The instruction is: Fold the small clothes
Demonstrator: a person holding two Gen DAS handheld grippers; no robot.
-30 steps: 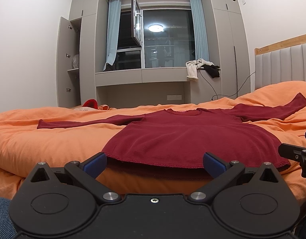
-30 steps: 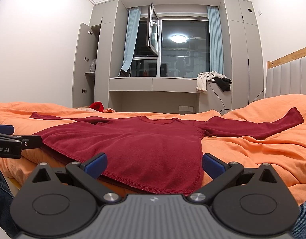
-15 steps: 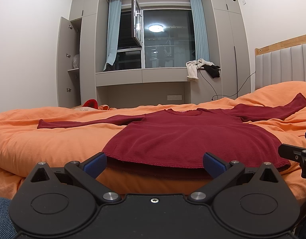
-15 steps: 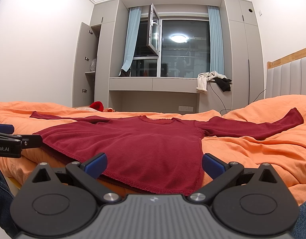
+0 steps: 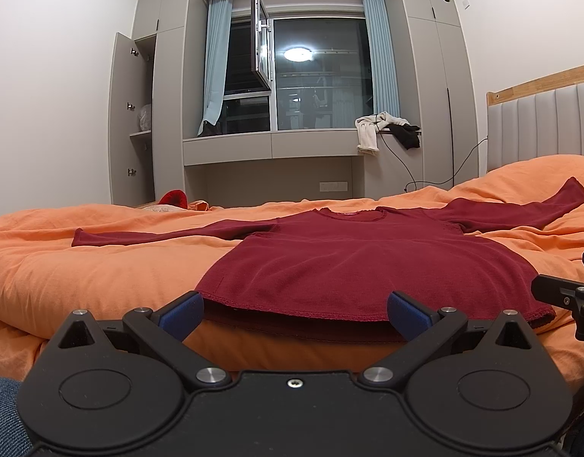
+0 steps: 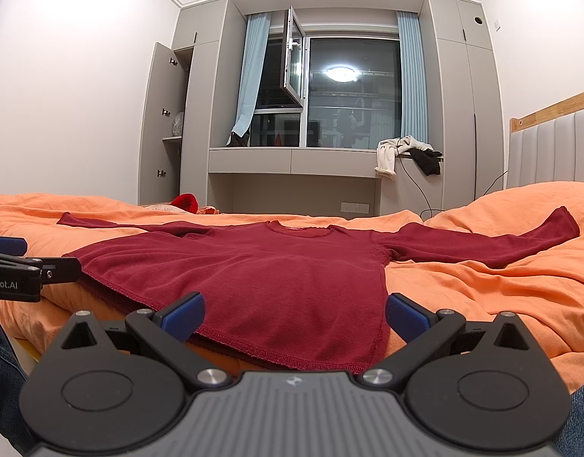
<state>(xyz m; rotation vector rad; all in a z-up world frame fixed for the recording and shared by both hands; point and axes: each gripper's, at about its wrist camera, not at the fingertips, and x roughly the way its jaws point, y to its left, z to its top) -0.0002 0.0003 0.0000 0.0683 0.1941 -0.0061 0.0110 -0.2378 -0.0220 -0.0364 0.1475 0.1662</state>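
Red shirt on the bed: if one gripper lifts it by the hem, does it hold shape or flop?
Likely flops: the red shirt lies limp, following the orange duvet's bumps. Probably light, since the knit looks thin. The spread sleeves would likely trail and drag.

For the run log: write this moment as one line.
phase: pre-grasp | red top: flat, sleeves spread | left gripper: open at hem | right gripper: open at hem

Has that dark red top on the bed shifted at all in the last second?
No. The red top lies spread flat, its hem and sleeves in the same places against the window and the orange bedding.
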